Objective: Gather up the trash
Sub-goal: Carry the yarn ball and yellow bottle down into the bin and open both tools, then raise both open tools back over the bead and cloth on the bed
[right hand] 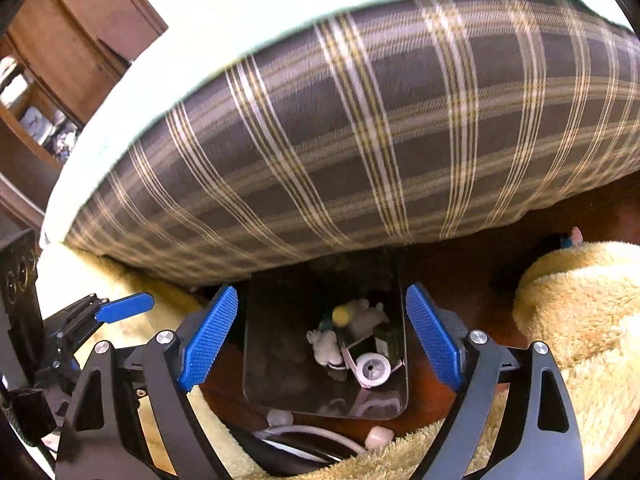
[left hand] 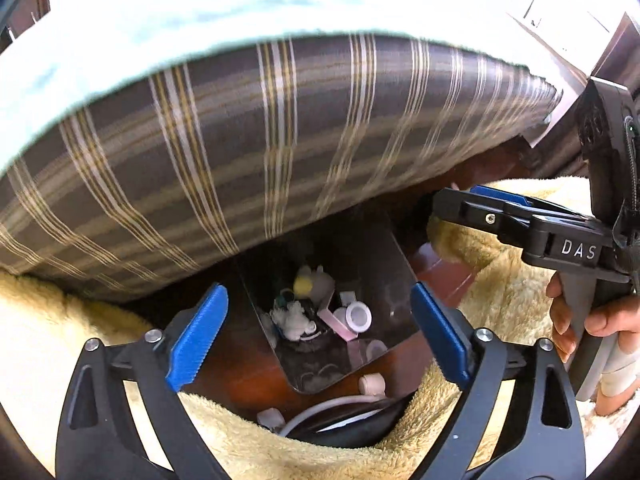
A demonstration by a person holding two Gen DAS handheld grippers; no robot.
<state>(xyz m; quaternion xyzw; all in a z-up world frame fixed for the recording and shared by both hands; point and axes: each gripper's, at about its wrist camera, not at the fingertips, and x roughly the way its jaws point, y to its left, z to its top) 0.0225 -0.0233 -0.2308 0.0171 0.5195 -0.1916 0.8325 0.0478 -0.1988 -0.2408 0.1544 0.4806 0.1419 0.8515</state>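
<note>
Left wrist view: left gripper (left hand: 320,330) and right gripper (right hand: 322,338), jaws spread and empty, above dark bin (left hand: 384,248) holding trash (left hand: 296,316).

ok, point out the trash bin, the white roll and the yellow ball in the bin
trash bin (right hand: 276,360), right wrist view, bare inner wall.
white roll (right hand: 373,369), right wrist view, round open end.
yellow ball (left hand: 303,285), left wrist view, its top.

Blown-out top glare, fisheye edges, blur
</note>
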